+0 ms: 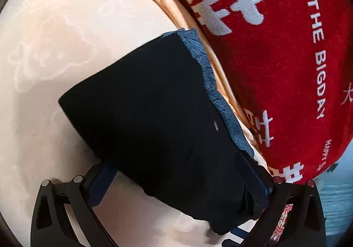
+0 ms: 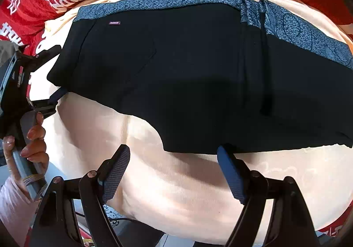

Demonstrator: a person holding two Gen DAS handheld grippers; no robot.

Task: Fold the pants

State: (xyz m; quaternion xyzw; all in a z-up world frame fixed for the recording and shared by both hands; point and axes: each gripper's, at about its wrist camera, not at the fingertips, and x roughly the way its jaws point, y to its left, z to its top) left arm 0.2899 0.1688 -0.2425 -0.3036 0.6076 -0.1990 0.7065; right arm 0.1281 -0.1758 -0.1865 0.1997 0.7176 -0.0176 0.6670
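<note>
Peach corduroy bedcover (image 2: 176, 191) underneath, red towel (image 1: 286, 59) along 12 to 3 o'clock. One pair of black pants (image 2: 176, 70), patterned blue waistband (image 2: 167, 0), lies folded at centre. My left gripper (image 1: 174, 183) straddles its end, released; my right gripper (image 2: 174, 172) is released, just beside its 6 o'clock edge. Best pinch all layers evenly. Two grippers.

Black pants (image 2: 187, 75) lie flat on the cream bedcover (image 2: 176, 191), blue patterned waistband (image 2: 167, 1) toward its far edge by the red blanket (image 2: 33, 4). Right gripper (image 2: 173, 165) jaws spread wide, nothing between them, right fingertip touching the pants' near edge. Left gripper (image 2: 47, 77) at the pants' left end, hand (image 2: 33, 143) on its handle.
</note>
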